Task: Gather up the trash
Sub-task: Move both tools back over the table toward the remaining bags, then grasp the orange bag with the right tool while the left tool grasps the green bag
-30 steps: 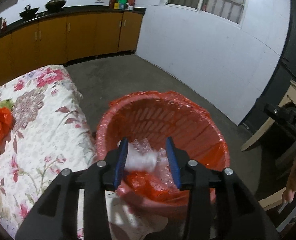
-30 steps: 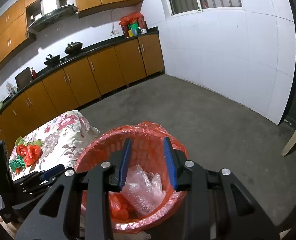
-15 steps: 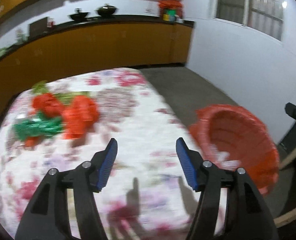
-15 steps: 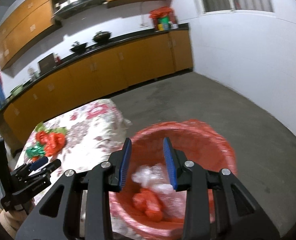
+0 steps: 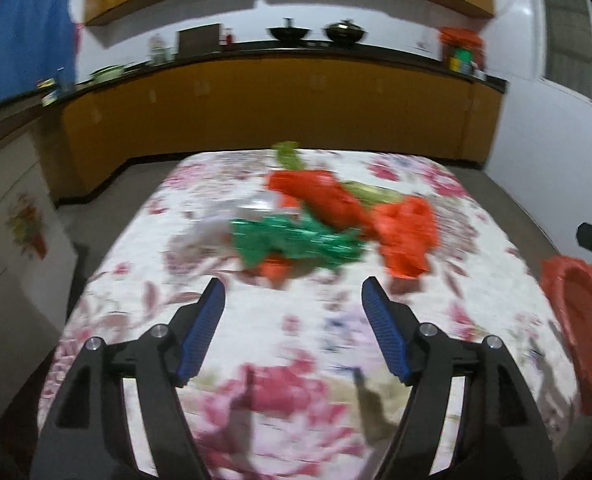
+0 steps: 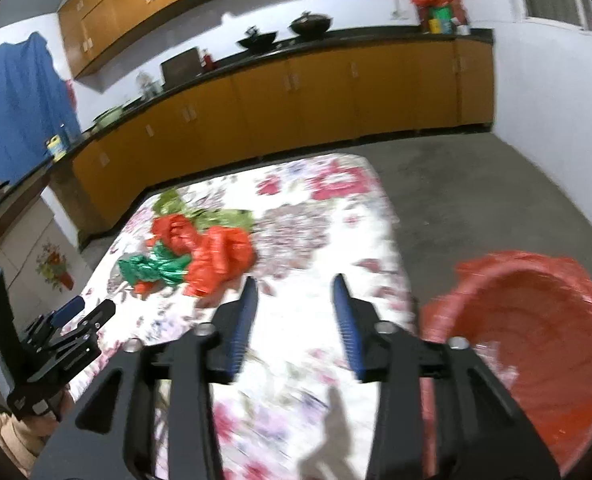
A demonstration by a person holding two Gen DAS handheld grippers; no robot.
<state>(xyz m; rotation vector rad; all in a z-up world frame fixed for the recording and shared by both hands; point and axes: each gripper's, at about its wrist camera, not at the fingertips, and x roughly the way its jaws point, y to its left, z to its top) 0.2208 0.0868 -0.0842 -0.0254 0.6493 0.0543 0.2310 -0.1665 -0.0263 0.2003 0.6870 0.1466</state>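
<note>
Over the flowered tablecloth [image 5: 296, 344] I hold both grippers empty. My left gripper [image 5: 293, 292] stands wide, its jaws just opened further, nothing between them; my right gripper [image 6: 294, 286] is parted less widely, also just opened, nothing gripped. The trash lies beyond them toward the table's far side: crumpled red plastic [image 5: 406, 236], a green foil wrapper [image 5: 296, 240] touching it, blurred. The red-lined bin [image 6: 536, 344] stands off the table's right edge.
</note>
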